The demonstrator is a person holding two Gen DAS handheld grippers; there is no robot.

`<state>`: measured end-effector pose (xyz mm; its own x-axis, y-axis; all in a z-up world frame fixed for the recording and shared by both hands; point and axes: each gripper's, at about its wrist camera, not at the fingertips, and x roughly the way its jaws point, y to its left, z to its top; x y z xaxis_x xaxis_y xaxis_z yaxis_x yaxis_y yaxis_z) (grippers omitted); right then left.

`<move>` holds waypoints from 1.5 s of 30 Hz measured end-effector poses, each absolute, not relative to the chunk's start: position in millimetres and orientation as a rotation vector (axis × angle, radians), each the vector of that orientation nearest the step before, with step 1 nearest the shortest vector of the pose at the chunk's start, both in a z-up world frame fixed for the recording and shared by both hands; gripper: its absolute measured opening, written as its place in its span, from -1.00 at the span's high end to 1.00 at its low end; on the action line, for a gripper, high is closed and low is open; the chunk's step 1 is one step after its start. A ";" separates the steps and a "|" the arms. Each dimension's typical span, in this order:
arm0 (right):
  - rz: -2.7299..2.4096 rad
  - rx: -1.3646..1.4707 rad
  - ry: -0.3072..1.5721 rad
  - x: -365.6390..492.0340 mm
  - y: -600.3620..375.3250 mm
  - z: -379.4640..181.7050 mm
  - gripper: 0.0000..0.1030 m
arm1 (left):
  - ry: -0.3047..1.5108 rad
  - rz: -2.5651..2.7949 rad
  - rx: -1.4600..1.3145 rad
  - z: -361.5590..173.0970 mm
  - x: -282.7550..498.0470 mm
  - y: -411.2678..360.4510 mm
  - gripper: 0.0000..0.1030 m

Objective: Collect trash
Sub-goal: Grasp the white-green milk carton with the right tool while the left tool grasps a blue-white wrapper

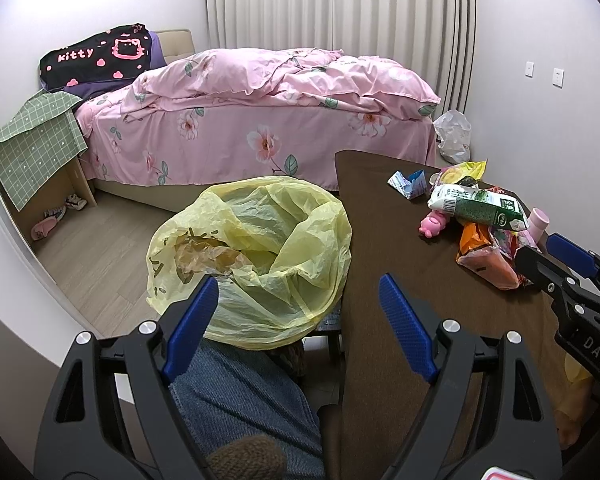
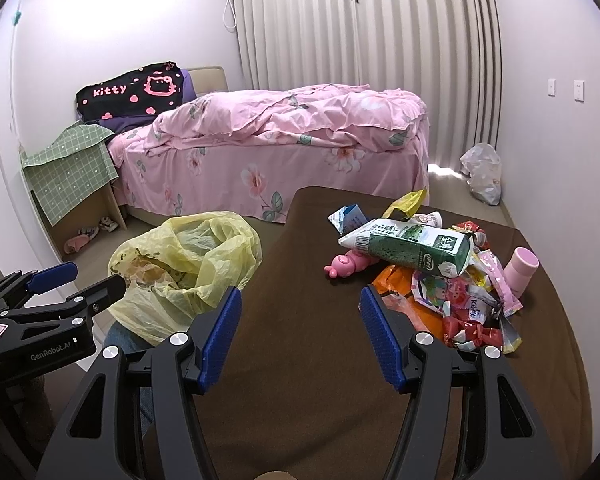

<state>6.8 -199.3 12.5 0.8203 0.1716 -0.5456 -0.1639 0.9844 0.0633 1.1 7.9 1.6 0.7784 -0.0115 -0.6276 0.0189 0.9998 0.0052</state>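
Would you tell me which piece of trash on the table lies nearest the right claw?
The orange wrapper, flat beside the right claw; the green carton lies farther back.

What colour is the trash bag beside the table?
Pale yellow, see-through plastic: the trash bag shows best in the left wrist view.

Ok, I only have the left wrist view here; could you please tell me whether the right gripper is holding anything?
Observer: No, the right gripper is open and empty, its fingers low over the brown table.
Operator: Thank you. Is there more trash to the right of the orange wrapper?
Observer: Yes, a heap of small wrappers lies right of the orange wrapper, in front of the pink cup.
Operator: And how does my left gripper sit against the bag?
Observer: The left gripper is open, one finger at the yellow bag edge; I cannot tell whether it touches.
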 end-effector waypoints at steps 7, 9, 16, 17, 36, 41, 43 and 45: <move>0.121 -0.044 0.544 10.2 -219.1 17.9 -0.14 | 0.657 -0.034 0.016 4.6 10.7 -2.9 -0.52; 0.081 -0.046 0.532 13.8 -237.0 18.6 -0.14 | 0.640 -0.057 0.019 4.3 17.6 -10.3 -0.52; -0.067 -0.021 0.541 31.0 -311.8 8.5 -0.14 | 0.594 -0.191 -0.010 -3.5 67.1 -47.3 -0.53; -0.069 -0.027 0.547 34.8 -322.5 4.8 -0.14 | 0.597 -0.204 -0.008 -5.7 73.9 -52.2 -0.57; 0.396 -0.330 0.677 147.7 -302.7 -5.5 -0.14 | 0.768 -0.363 -0.096 -44.3 208.8 -92.8 -0.63; 0.442 -0.378 0.799 207.4 -286.8 -18.3 -0.14 | 0.813 -0.351 -0.132 -58.4 207.5 -72.2 -0.57; 0.457 -0.351 0.876 224.0 -288.6 -27.7 -0.14 | 0.818 -0.356 -0.147 -60.8 207.6 -67.6 -0.57; 0.478 -0.287 0.938 231.5 -293.9 -37.8 -0.13 | 0.817 -0.362 -0.160 -62.3 207.9 -65.9 -0.56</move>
